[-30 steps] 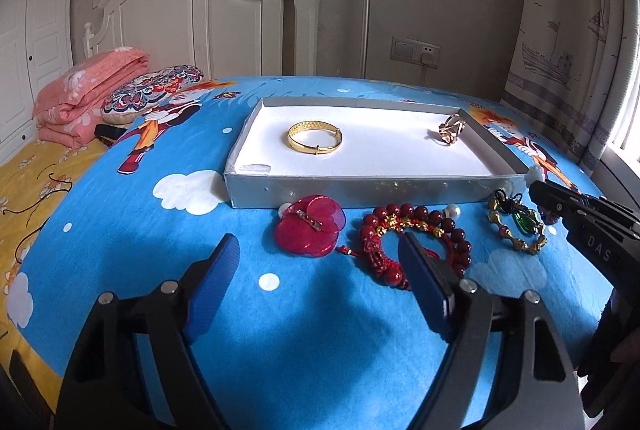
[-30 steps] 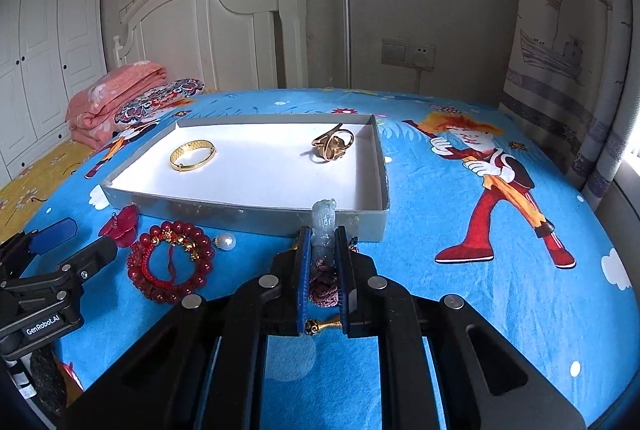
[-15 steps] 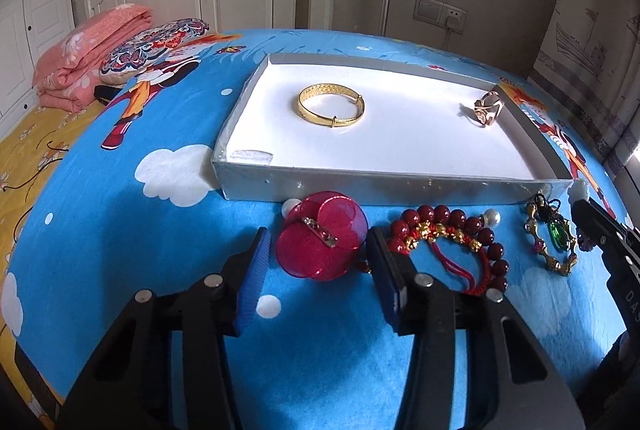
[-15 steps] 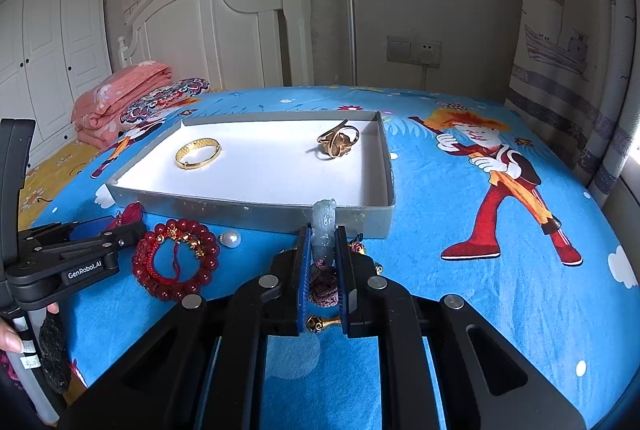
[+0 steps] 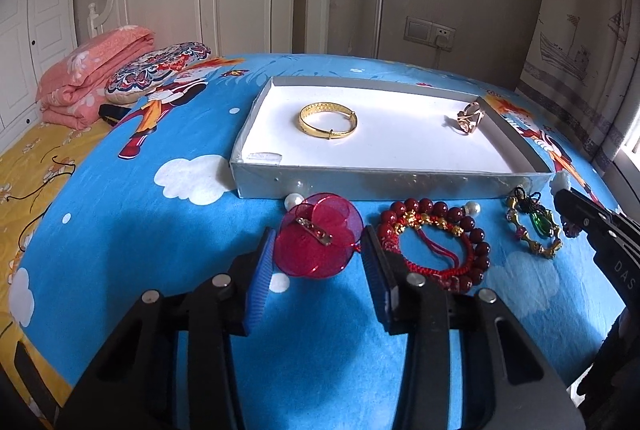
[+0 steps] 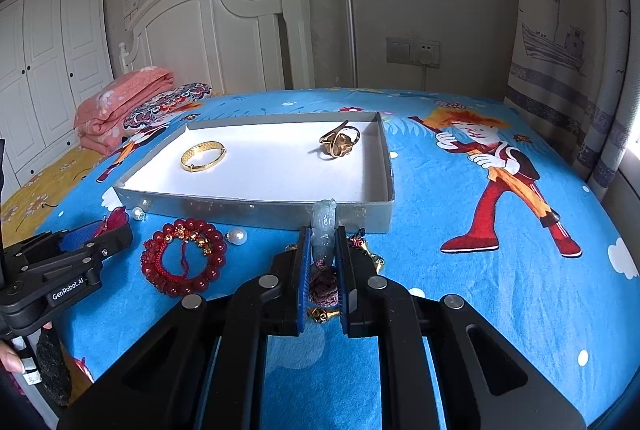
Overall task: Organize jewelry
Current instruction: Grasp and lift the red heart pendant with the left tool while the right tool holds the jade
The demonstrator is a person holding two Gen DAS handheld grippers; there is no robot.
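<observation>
Jewelry lies in a row on the blue cartoon bedspread point(image 5: 120, 230), just in front of the shallow grey tray point(image 5: 400, 182), which already holds a gold bangle point(image 5: 328, 120) and a gold ring point(image 5: 469, 117).

The left gripper point(image 5: 318, 250) straddles a red translucent brooch point(image 5: 318, 244) with a gold bar across its face. Its jaws are closing, the brooch sits between them, and the blue pads appear to be at its edges or just short of them; I cannot tell whether they press yet. The brooch looks light, thin and stiff, probably plastic, with smooth, slippery rims, so a pinch across the disc edges could make it pop out or tilt. A gentle squeeze low on the discs, near the cloth, seems safest.

Beside it, touching the left gripper's right finger, lies a red bead bracelet point(image 5: 436, 242) on a cord. It is limp and may snag and drag along. Two loose pearls point(image 5: 294, 199) would roll if nudged.

The right gripper point(image 6: 323, 262) is clamped on a pale jade pendant point(image 6: 325, 226) with a knotted cord. The stone is hard, smooth and chippable, and its dangling gold-linked chain, seen on the cloth as a green-stone bracelet point(image 5: 536, 230), will swing when lifted.
</observation>
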